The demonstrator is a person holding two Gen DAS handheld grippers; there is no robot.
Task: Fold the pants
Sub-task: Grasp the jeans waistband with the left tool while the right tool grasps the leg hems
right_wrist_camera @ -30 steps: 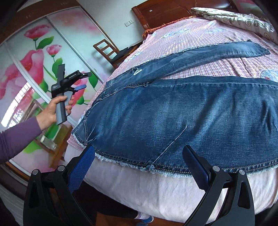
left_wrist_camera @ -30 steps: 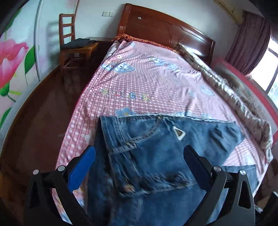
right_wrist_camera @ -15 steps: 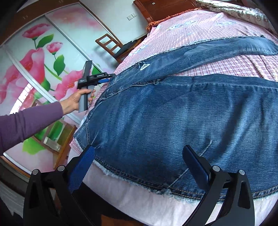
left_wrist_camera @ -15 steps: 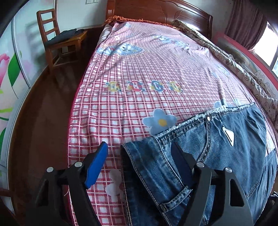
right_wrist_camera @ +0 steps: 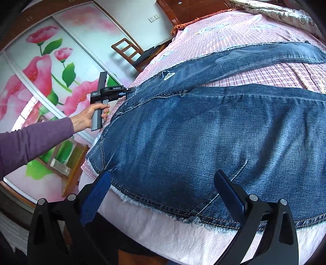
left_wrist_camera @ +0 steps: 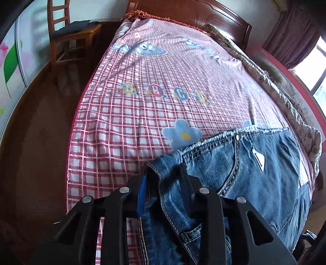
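Blue jeans (right_wrist_camera: 203,132) lie spread across the pink checked bed (left_wrist_camera: 132,114), legs apart, one frayed hem at the near bed edge. In the left wrist view my left gripper (left_wrist_camera: 163,179) is shut on the jeans' waistband corner (left_wrist_camera: 159,171); the jeans (left_wrist_camera: 254,173) with a white triangle patch stretch to the right. The left gripper also shows in the right wrist view (right_wrist_camera: 130,89), held by a hand at the waistband. My right gripper (right_wrist_camera: 163,183) is open, its fingers over the frayed hem (right_wrist_camera: 183,216), holding nothing.
A wooden chair (left_wrist_camera: 67,32) with dark clothes stands left of the bed by the headboard (left_wrist_camera: 193,12). A patterned quilt (left_wrist_camera: 285,97) runs along the bed's right side. Flowered wardrobe doors (right_wrist_camera: 40,81) are at the left. Dark wood floor (left_wrist_camera: 40,122) lies beside the bed.
My left gripper came down to the waistband corner and closed on it. My right gripper moved closer over the leg hem and stayed open.
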